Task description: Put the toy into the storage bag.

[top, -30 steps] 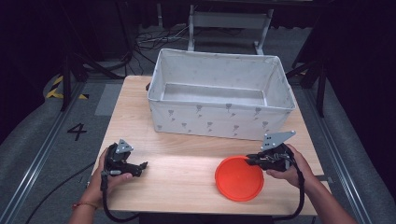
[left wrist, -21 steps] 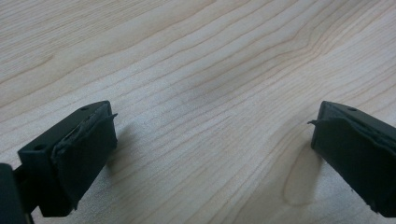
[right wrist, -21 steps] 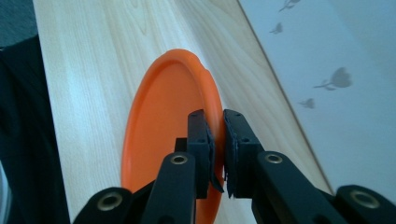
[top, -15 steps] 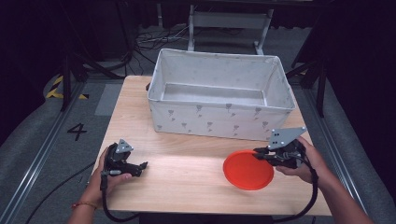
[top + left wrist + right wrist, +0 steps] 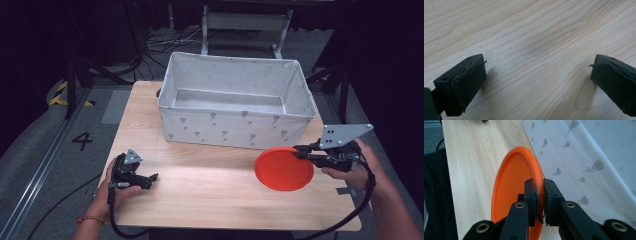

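Right gripper (image 5: 301, 151): jaws pinched on the rim of the orange plate (image 5: 283, 168); in the right gripper view (image 5: 539, 195) the two black pads clamp the plate's raised edge between them.
Orange plate: held in the air on edge, tilted, just in front of the fabric bin's (image 5: 235, 125) front wall near its right corner, above the table (image 5: 210, 200).
Right hand (image 5: 352, 167): grasps the gripper body to the right of the bin's front corner.
Left gripper (image 5: 150, 177): jaws spread wide, nothing between them; the left gripper view (image 5: 536, 82) has bare wood grain between the two pads.
Left hand (image 5: 117, 187): low on the table, well apart from the bin, off its front left corner.
Fabric bin: white with a grey flower print, open top, at the far half of the table.
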Demonstrator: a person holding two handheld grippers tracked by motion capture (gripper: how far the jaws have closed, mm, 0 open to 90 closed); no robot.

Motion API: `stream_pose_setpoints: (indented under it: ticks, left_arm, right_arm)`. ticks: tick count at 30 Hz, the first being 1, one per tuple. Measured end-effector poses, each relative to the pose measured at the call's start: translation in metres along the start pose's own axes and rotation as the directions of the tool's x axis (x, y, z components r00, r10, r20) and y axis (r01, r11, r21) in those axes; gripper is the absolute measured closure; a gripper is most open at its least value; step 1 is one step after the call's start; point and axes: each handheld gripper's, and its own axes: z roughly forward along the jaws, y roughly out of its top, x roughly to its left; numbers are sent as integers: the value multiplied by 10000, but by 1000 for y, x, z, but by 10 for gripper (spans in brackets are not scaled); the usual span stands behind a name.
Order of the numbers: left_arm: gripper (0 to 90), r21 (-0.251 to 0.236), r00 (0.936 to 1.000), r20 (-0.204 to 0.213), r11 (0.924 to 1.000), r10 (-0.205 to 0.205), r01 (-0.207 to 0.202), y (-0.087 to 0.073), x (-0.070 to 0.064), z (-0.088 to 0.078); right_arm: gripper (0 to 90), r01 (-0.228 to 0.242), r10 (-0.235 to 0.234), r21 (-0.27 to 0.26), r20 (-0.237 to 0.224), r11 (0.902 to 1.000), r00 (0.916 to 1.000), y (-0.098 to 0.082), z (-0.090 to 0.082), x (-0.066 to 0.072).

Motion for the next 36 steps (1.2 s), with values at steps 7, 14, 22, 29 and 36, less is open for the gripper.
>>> stream_pose_setpoints:
  ticks: [7, 14, 22, 29, 36]
  left_arm:
    - [4, -4, 10000, -10, 10000, 3, -3, 0, 0, 0]
    - [1, 28, 10000, 27, 10000, -10, 10, 1, 0, 1]
    - [1, 10, 10000, -15, 10000, 39, -39, 1, 1, 1]
    - [1, 24, 10000, 22, 10000, -3, 3, 1, 0, 1]
    - [2, 19, 10000, -37, 10000, 41, -41, 1, 0, 1]
  right_arm:
    - [821, -142, 142, 4, 122, 9999, 9998, 12, -12, -10]
    - [821, -67, 71, -136, 267, 9999, 9996, 26, -29, -17]
    - [821, -148, 170, -355, 634, 9993, 9978, 39, -45, -31]
    - [821, -154, 171, -313, 551, 9994, 9983, 51, -51, -44]
    - [821, -148, 175, -391, 700, 9991, 9974, 63, -55, -53]
